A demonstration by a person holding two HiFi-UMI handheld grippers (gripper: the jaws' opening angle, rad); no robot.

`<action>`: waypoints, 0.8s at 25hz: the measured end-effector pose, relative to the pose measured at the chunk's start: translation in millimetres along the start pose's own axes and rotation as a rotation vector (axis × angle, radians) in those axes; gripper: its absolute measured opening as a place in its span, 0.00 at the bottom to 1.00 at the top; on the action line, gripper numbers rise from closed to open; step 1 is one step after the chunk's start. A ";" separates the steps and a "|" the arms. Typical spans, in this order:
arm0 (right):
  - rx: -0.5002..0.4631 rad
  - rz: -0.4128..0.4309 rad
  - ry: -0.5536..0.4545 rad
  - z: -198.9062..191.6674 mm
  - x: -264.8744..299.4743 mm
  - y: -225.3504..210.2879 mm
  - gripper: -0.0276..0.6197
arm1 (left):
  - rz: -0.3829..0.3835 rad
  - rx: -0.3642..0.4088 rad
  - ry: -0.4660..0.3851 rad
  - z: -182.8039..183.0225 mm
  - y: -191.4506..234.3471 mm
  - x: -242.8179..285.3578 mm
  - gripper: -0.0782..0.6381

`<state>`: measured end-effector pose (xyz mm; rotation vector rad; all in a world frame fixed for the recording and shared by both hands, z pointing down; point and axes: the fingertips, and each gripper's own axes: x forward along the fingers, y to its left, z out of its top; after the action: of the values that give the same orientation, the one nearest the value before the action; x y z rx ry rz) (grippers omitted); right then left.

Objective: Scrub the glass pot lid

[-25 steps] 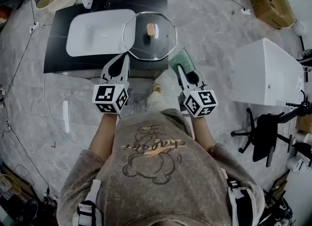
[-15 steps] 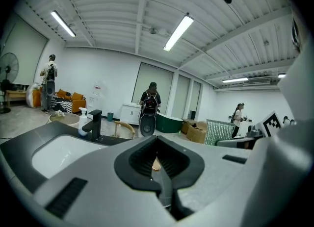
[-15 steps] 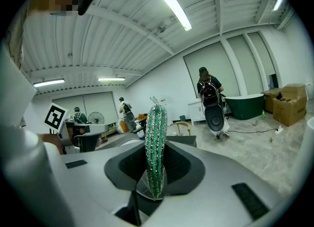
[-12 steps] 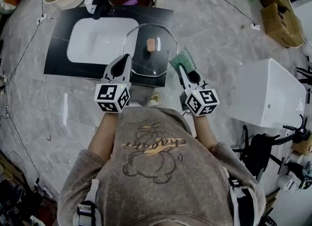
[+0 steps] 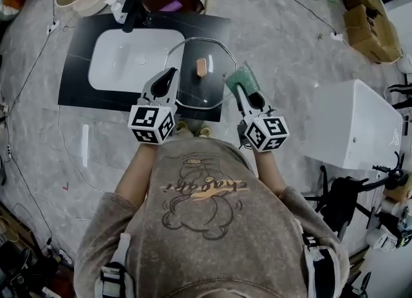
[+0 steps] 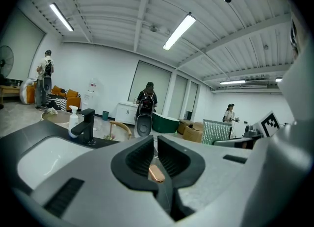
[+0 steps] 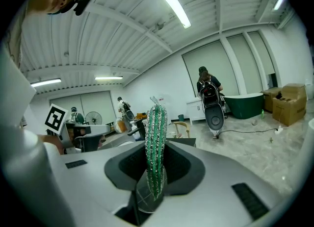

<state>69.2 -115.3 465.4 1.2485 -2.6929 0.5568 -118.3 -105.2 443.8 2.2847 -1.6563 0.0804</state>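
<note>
The glass pot lid [image 5: 209, 87] has a metal rim and a copper knob [image 5: 201, 67]. It hangs over the right part of the black counter [image 5: 80, 87]. My left gripper [image 5: 171, 71] is shut on the lid's left rim. In the left gripper view the knob [image 6: 157, 173] shows in the slit between the nearly touching jaws of that gripper [image 6: 154, 145]. My right gripper [image 5: 239, 87] is shut on a green glittery scrubber [image 5: 240, 76], just right of the lid. The scrubber [image 7: 155, 142] stands upright between the jaws of the right gripper [image 7: 156, 172].
A white basin [image 5: 132, 58] is sunk in the counter, left of the lid. A black faucet [image 5: 132, 4] and a soap bottle [image 5: 116, 10] stand behind it. A white box [image 5: 354, 126] and an office chair [image 5: 347, 194] stand to the right. People stand far off in the room.
Both grippers have moved forward, further over the counter, with the lid and the scrubber still in them. The counter now lies closer to the person.
</note>
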 end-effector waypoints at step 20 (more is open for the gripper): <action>0.029 -0.070 -0.008 -1.1 13.8 -31.2 0.18 | -0.020 -0.023 0.240 -72.8 10.5 90.1 0.59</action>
<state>83.8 -143.2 478.7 1.3497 -2.6450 0.5852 -88.5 -169.9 535.7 2.1767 -1.5039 0.3168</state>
